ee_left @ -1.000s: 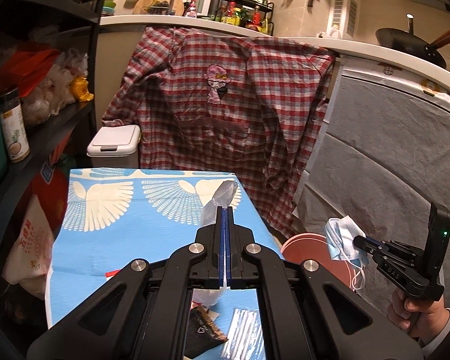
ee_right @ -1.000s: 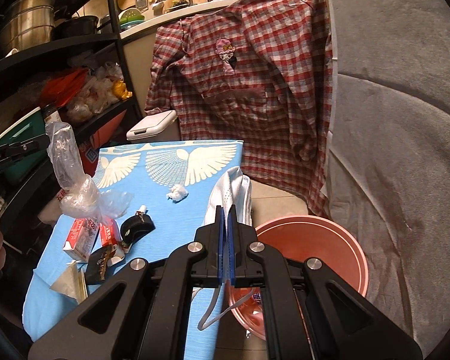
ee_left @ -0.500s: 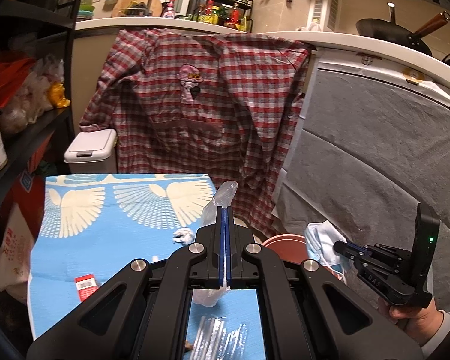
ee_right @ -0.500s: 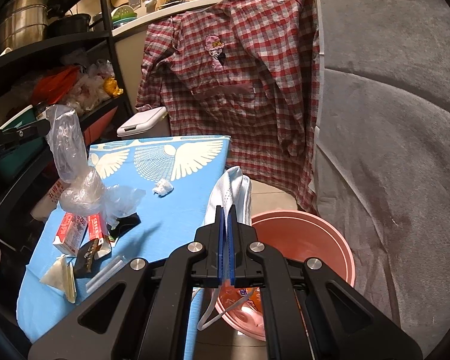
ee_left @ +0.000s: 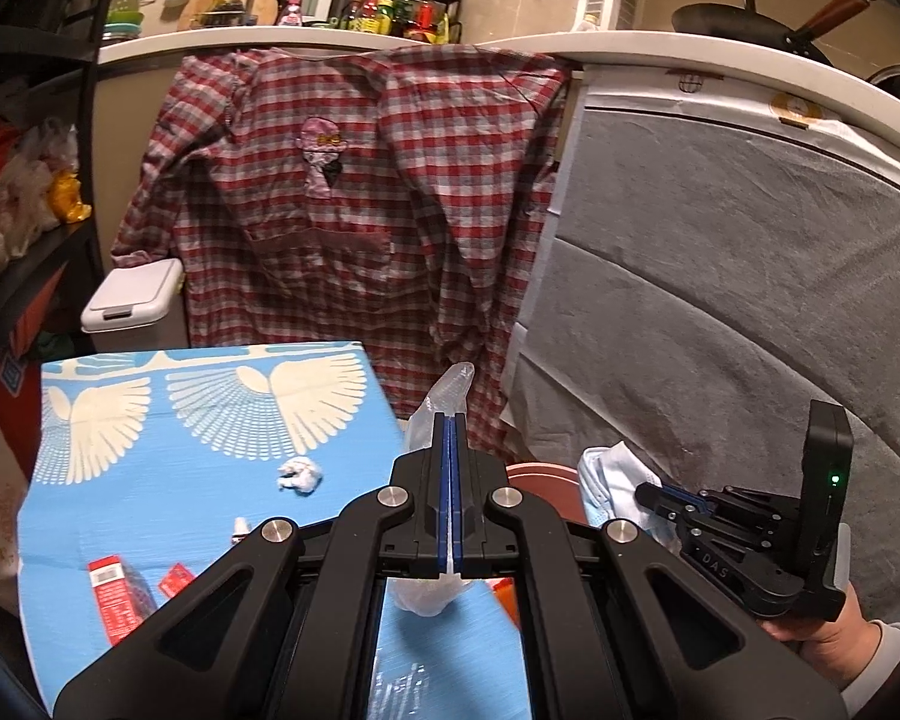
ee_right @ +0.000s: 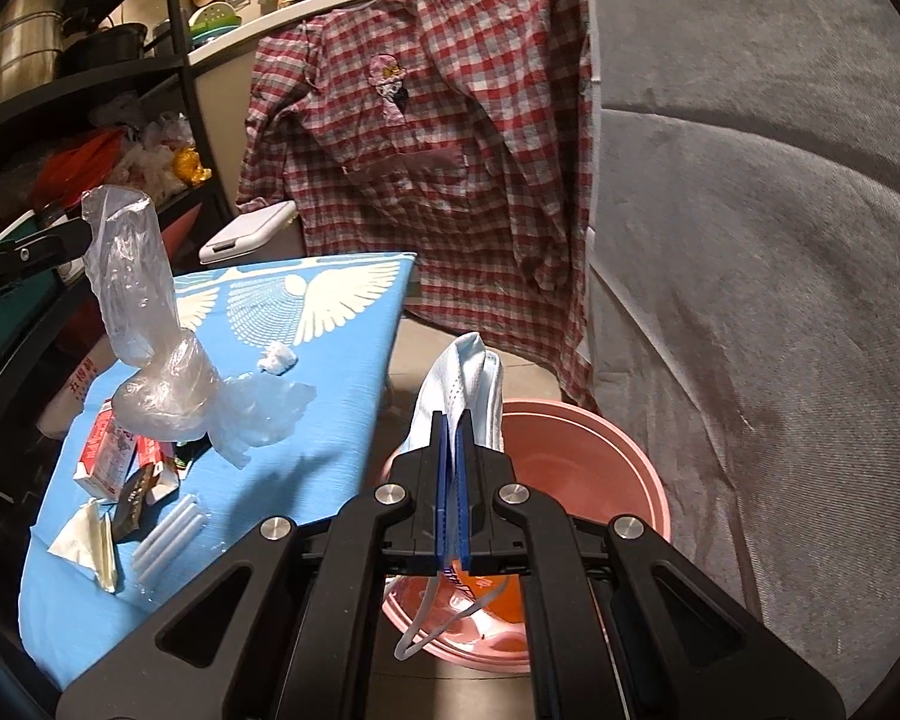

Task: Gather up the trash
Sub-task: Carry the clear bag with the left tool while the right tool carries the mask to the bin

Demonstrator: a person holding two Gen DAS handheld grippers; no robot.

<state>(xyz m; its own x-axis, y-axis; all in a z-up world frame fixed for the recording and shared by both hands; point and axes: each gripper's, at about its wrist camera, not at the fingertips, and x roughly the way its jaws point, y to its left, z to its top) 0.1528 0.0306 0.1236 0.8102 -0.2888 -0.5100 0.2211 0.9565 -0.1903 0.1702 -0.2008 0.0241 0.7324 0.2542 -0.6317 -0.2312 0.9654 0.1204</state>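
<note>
Both grippers have shifted toward pink basin [ee_right: 600, 450]. Crumpled clear plastic bag [ee_right: 150, 324] hangs over blue table [ee_right: 342, 360], pinched in left gripper [ee_left: 453, 420]. Right gripper [ee_right: 453, 420] clamps pale-blue face mask [ee_right: 462, 384] above basin.

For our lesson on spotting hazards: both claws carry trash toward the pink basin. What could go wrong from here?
1. The face mask is pinched in the right claw at one spot; its loose ear loop might snag on the claw when released.
2. The plastic bag in the left claw hangs over the blue table, not the pink basin; dropped now, it would likely miss.
</note>
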